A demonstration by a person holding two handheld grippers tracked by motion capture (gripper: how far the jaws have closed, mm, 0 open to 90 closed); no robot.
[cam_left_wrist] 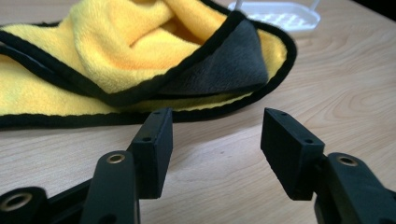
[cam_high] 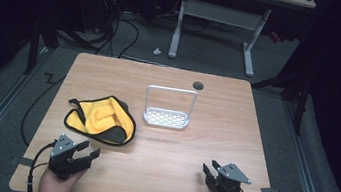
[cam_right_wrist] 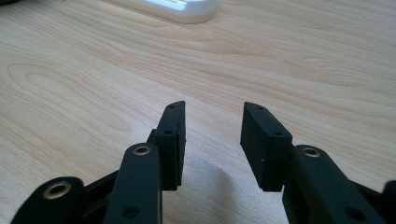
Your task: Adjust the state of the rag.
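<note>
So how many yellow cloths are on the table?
1. The yellow cloth lies crumpled on the table's left side, just ahead of the left hand-held gripper. Nothing seems hidden.

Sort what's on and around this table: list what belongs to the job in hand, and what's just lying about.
In the job:
- yellow cloth, crumpled, nearest the left claw, whose jaws stand open just short of it
- white rack, likely next
- right claw, open, holding nothing

Lying about:
- white scrap on the floor
- desk frame behind the table
</note>
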